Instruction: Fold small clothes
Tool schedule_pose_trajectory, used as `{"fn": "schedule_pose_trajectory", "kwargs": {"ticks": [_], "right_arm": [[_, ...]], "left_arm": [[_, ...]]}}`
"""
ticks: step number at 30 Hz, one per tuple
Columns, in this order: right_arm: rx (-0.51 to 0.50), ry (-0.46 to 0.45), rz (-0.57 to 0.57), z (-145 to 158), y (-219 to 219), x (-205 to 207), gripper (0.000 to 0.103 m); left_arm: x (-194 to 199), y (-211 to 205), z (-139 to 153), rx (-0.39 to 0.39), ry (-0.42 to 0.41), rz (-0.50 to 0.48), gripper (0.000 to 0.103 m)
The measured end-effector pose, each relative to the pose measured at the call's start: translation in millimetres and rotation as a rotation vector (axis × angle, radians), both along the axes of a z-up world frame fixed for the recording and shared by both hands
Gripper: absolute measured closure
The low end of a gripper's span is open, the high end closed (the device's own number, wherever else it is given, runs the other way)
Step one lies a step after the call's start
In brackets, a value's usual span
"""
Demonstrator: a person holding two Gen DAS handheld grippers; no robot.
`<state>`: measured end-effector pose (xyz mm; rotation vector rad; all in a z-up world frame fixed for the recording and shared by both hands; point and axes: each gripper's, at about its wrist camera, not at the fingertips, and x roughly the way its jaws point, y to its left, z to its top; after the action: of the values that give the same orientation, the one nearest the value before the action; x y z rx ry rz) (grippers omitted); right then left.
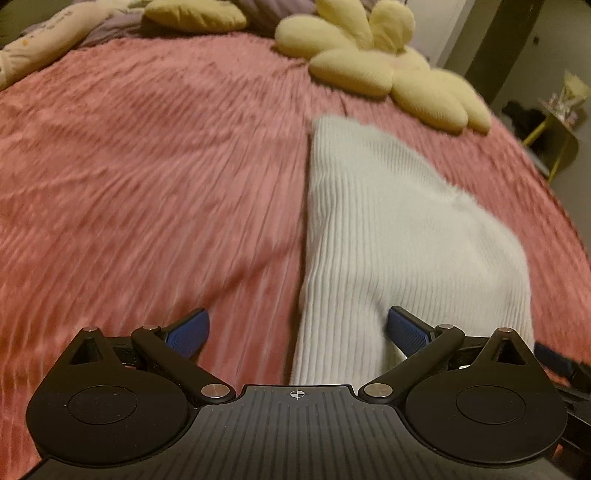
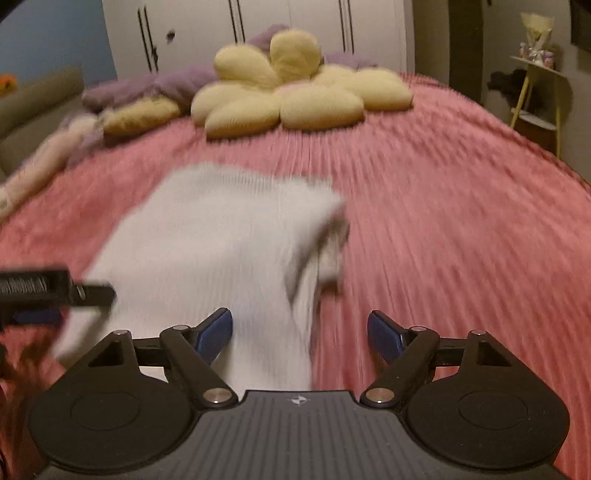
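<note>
A pink ribbed plush blanket (image 2: 461,221) covers the bed. At its far end lies a pale yellow flower-shaped cushion (image 2: 295,92), with a purple fluffy throw (image 2: 155,86) just behind and left of the cushion. Beyond the cushion stand white wardrobe doors (image 2: 258,22); right of it, off the bed, a yellow-legged side shelf (image 2: 535,96).

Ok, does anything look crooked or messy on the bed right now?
Mostly tidy. The white ribbed garment lies folded on the pink bedspread, but its far right corner is bunched and hangs unevenly. Nothing looks spilled or damaged; the picture is blurred.
</note>
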<state>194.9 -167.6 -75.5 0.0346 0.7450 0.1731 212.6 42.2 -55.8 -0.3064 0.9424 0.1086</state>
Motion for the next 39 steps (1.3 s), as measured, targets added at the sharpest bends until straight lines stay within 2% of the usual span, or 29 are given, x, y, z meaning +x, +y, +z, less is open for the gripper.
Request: {"fn": "schedule_pose_trajectory", "kwargs": {"ticks": [2, 5, 9, 13, 16, 20, 23, 27, 30, 33, 39], "right_arm": [[-0.030, -0.010, 0.011, -3.0, -0.4, -3.4, 0.022], [-0.054, 0.020, 0.015, 9.9, 2.0, -5.0, 0.021], [-0.049, 0.041, 0.061, 29.0, 2.8, -21.3, 0.004], [-0.009, 0.100, 0.072, 39.4, 4.1, -42.1, 0.004], [0.003, 0.150, 0.069, 43.2, 6.4, -51.1, 0.004], [0.033, 0.161, 0.074, 51.6, 8.1, -63.7, 0.004], [-0.024, 0.170, -0.001, 59.0, 13.5, -68.3, 0.004], [-0.034, 0.200, -0.002, 66.8, 16.2, -70.2, 0.004], [-0.057, 0.257, -0.015, 69.2, 18.9, -66.1, 0.004], [-0.076, 0.264, -0.025, 69.8, 18.9, -64.5, 0.004], [-0.104, 0.280, -0.026, 71.0, 19.5, -63.5, 0.004]], "left_arm": [[-3.6, -2.4, 0.0, 0.022, 0.027, -0.011, 0.000], [-18.4, -9.0, 9.6, 0.083, 0.047, 0.002, 0.000], [-40.7, -15.4, 22.9, 0.149, 0.078, 0.025, 0.000], [-55.1, -18.9, 31.0, 0.184, 0.132, 0.008, 0.000], [-65.6, -21.0, 33.8, 0.190, 0.148, -0.013, 0.000], [-78.4, -24.1, 41.5, 0.201, 0.136, -0.029, 0.000], [-84.8, -26.4, 51.1, 0.195, 0.113, -0.047, 0.000], [-86.5, -31.9, 63.5, 0.204, 0.078, -0.107, 0.000], [-82.6, -35.4, 67.5, 0.225, 0.098, -0.127, 0.000], [-79.3, -37.6, 66.8, 0.247, 0.122, -0.129, 0.000], [-74.1, -39.4, 65.0, 0.210, 0.154, -0.138, 0.000]]}}
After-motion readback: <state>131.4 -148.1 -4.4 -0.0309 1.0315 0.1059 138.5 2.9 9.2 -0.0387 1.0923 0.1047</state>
